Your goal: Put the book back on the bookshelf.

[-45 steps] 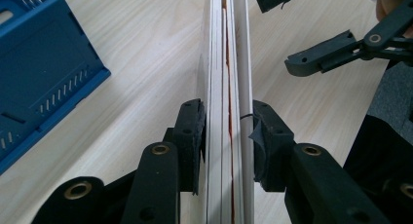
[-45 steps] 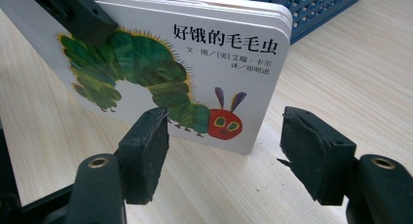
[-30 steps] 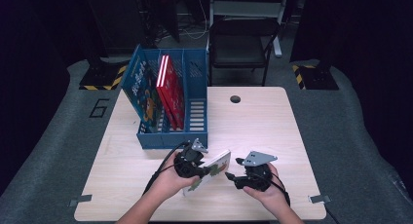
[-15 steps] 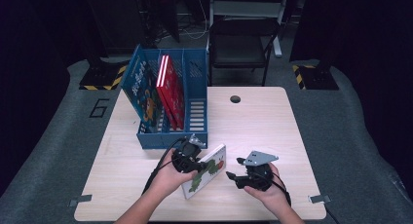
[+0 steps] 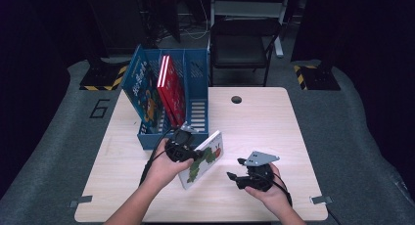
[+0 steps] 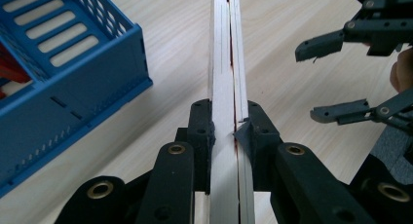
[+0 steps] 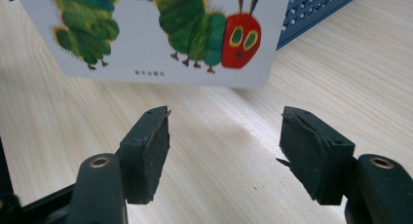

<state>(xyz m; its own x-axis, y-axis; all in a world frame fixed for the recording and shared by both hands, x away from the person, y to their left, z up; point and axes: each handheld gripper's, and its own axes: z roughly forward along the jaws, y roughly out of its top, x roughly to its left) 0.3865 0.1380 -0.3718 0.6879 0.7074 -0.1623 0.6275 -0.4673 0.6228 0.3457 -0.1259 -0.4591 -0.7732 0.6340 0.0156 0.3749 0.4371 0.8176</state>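
My left tool (image 5: pixel 182 149) is clamped on the caterpillar book (image 5: pixel 208 156) – its jaws just closing – while my right tool (image 5: pixel 240 172) sits apart over the surface (image 5: pixel 274 122).

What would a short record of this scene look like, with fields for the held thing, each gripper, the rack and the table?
held thing: caterpillar picture book, lifted on edge above the table
left gripper: left gripper, jaws clamped on the book's edge, closing just now
right gripper: right gripper, jaws apart with nothing between them, low over the table beside the book
rack: blue file rack, holding a red book and a blue book
table: light wooden table
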